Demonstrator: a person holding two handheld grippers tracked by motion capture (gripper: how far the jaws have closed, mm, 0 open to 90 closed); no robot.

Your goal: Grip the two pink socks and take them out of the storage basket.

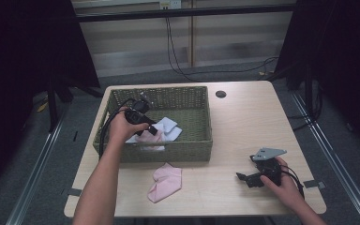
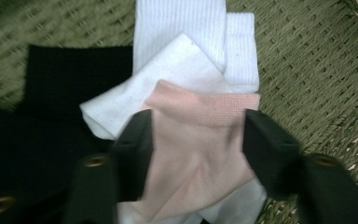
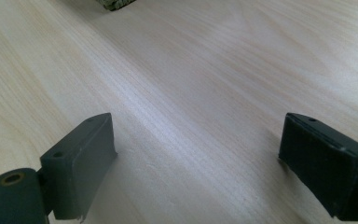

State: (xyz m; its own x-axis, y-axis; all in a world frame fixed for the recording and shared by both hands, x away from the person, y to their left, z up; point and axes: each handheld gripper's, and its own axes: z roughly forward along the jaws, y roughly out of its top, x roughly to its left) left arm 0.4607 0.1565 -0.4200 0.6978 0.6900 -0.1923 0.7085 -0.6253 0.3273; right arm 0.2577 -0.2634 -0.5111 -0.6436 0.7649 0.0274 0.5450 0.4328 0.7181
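Pink ribbed sock (image 2: 200, 154), folded, lies on white socks (image 2: 186, 60) in wicker basket (image 2: 307, 70); left gripper (image 2: 198, 140) released astride it, right gripper (image 3: 198, 158) agape.

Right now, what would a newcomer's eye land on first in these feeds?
The green basket at the table's left, with the left gripper inside it, jaws apart over a pink sock that lies on white socks beside a black one. Next, a second pink sock on the table in front of the basket. The right gripper rests open at the near right.
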